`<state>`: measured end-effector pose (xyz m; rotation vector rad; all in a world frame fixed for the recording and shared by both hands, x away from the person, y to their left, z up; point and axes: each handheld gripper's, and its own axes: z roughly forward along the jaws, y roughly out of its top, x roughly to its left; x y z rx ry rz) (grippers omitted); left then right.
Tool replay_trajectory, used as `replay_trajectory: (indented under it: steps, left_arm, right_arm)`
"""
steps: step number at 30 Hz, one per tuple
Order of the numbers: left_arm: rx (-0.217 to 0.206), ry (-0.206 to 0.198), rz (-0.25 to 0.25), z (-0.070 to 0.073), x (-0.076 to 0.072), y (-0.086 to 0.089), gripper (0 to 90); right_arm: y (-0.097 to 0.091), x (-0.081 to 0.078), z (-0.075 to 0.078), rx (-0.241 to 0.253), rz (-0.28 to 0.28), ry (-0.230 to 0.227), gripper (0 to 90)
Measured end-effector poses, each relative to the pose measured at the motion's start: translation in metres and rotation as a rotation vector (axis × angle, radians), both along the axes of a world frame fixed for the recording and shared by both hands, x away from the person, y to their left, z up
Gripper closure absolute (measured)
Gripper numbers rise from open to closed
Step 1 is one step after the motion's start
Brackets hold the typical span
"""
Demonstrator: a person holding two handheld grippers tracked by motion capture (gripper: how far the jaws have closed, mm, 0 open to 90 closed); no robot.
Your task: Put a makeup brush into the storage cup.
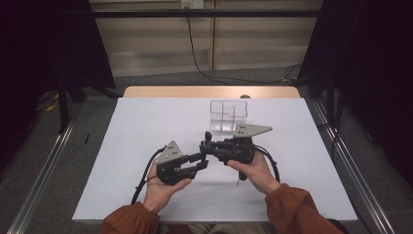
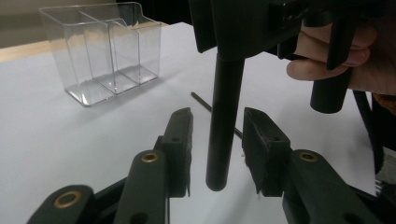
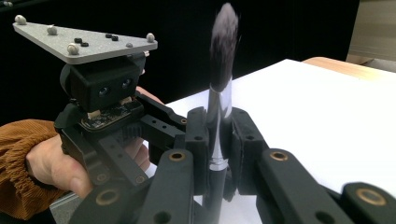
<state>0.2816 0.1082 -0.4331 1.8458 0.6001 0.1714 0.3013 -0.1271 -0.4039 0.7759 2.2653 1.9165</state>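
At a white table (image 1: 146,126) ringed by black curtains (image 1: 44,44), the right gripper (image 3: 219,140) clamped a makeup brush (image 3: 223,46); the left gripper's (image 2: 217,140) jaws stood parted around its handle. No writing was legible.

Clear organizer (image 1: 229,116) on white table (image 1: 146,136)

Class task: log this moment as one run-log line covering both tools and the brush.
right tool: shut on brush | left tool: open around brush handle, pads clear | organizer: on table, beyond the tools
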Motion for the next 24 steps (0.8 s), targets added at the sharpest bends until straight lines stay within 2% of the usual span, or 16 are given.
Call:
replay_trajectory:
  steps: [7,11,17,24]
  left_arm:
    - [0.003,-0.012,0.012,0.001,-0.001,0.000,50.9]
    - [0.000,-0.015,0.031,0.002,0.000,0.003,40.3]
    - [0.000,-0.017,0.047,0.003,0.001,0.005,33.8]
    - [0.011,-0.012,0.081,0.004,0.002,0.008,19.6]
  right_arm:
    - [-0.004,0.001,0.002,0.014,-0.006,0.004,79.7]
    - [-0.006,0.000,0.003,0.018,-0.010,-0.003,79.6]
    - [-0.008,0.001,0.004,0.020,-0.013,-0.008,79.6]
    - [-0.012,0.000,0.006,0.018,-0.025,-0.015,79.7]
